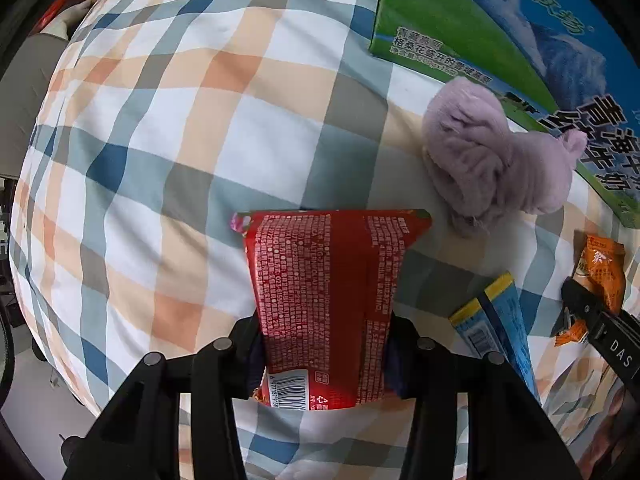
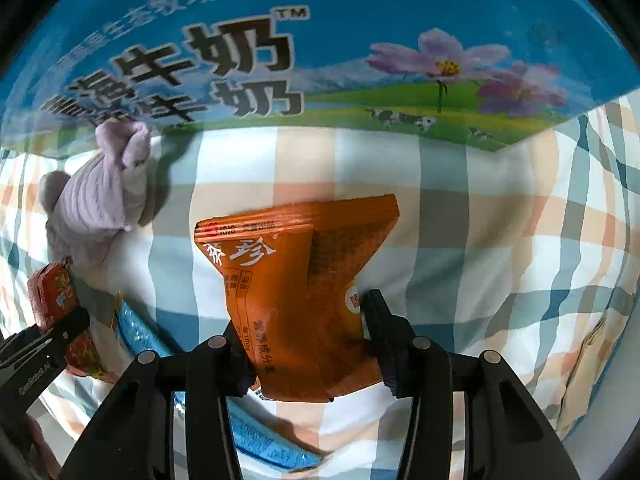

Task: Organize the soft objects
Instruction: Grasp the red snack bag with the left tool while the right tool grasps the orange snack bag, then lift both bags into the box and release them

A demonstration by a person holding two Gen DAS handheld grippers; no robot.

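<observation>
My left gripper (image 1: 322, 344) is shut on a red snack packet (image 1: 324, 280) and holds it above the plaid bedsheet (image 1: 160, 140). My right gripper (image 2: 306, 344) is shut on an orange snack packet (image 2: 296, 280); that packet (image 1: 600, 276) and a right gripper finger (image 1: 600, 316) show at the right of the left wrist view. The red packet (image 2: 60, 304) and the left gripper (image 2: 44, 344) show at the left of the right wrist view. A lilac knitted soft item (image 1: 492, 160) lies on the sheet by the milk carton box; it also shows in the right wrist view (image 2: 96, 192). A blue and yellow packet (image 1: 496, 320) lies between the grippers, also seen under my right gripper (image 2: 256, 432).
A large blue and green milk carton box (image 1: 500, 32) stands on the bed behind the items, filling the top of the right wrist view (image 2: 320, 40). The bed's left edge drops to a floor (image 1: 28, 392). The plaid sheet stretches out to the left.
</observation>
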